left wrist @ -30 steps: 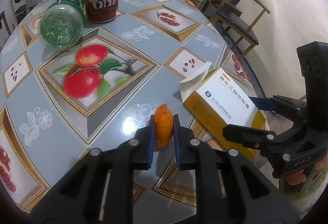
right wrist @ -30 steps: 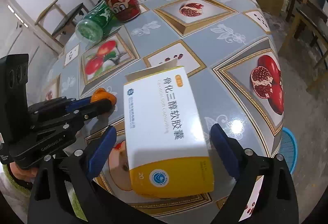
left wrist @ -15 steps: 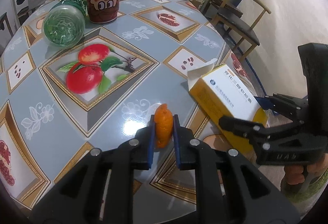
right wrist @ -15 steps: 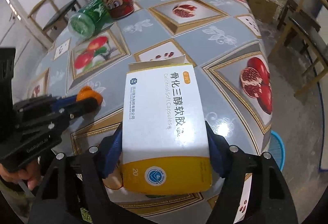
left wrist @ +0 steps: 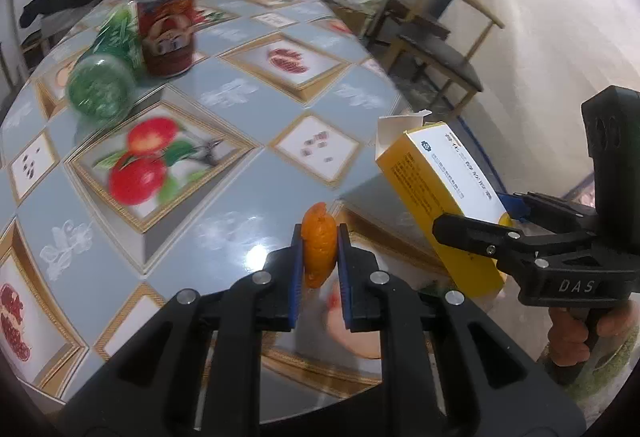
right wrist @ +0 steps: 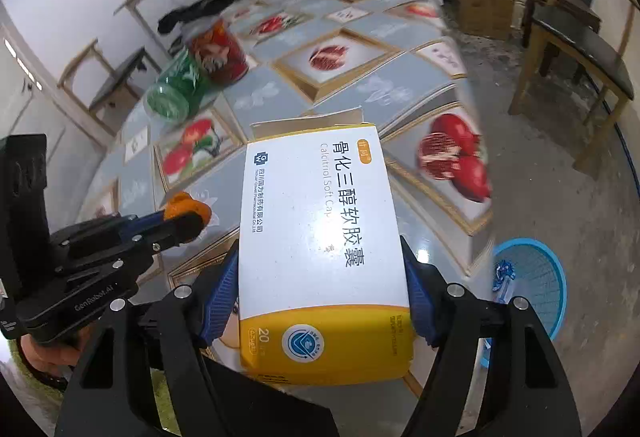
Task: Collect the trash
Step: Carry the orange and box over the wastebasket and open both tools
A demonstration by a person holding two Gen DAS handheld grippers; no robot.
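Left claw [left wrist: 319, 257] clamped on an orange peel [left wrist: 318, 251] and right claw [right wrist: 320, 291], just closed, gripping a white-and-yellow medicine box [right wrist: 320, 237], both held above the fruit-patterned surface [left wrist: 240, 109]

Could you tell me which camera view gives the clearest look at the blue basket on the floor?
The right wrist view. There the blue basket shows on the floor past the table edge, beside the medicine box that the right gripper holds. The left wrist view shows nothing of it; that gripper and box fill that side.
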